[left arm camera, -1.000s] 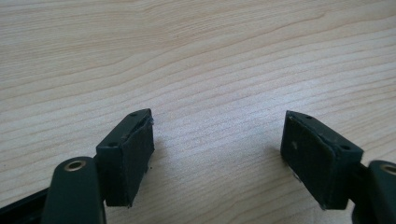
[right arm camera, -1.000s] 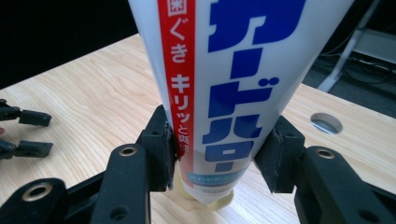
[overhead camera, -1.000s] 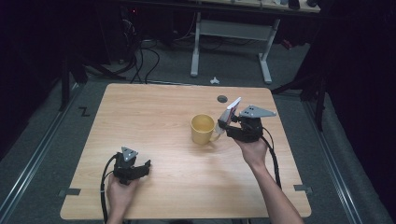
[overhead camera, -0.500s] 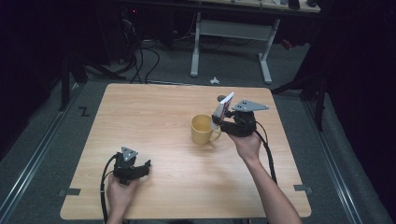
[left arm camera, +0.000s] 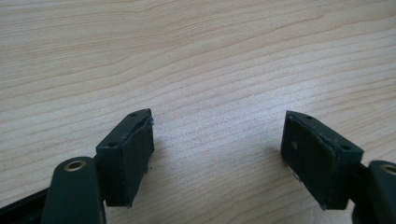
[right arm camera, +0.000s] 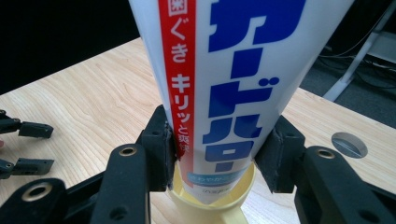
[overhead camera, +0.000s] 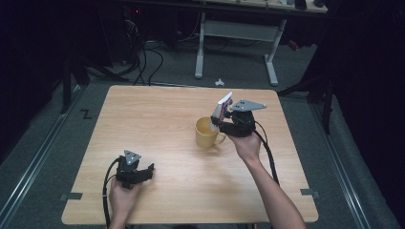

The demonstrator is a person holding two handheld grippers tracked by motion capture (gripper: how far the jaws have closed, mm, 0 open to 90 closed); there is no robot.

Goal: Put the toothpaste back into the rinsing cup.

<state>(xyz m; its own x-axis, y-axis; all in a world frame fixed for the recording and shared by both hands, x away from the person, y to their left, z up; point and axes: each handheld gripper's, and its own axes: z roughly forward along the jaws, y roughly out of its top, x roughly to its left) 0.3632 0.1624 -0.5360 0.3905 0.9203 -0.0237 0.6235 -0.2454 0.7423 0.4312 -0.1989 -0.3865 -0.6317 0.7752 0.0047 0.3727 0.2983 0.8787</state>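
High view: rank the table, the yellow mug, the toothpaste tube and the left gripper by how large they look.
1. Table, by far the largest.
2. Yellow mug and left gripper: they look about alike, so no ranking between them.
3. Toothpaste tube, partly hidden by the right gripper that clamps it.

A rectangular table (overhead camera: 157,124) with a light wood-grain top and rounded corners stands on a grey floor (overhead camera: 43,143). A yellow mug (overhead camera: 207,133) stands upright on the top, right of centre, its handle turned toward the near right. The left gripper (overhead camera: 145,170) rests on the top near the front left edge, well apart from the mug. A small round grey disc (right arm camera: 349,144) lies flat near the far edge of the top. Grey tape marks (overhead camera: 70,196) sit on the floor beside the front corners.
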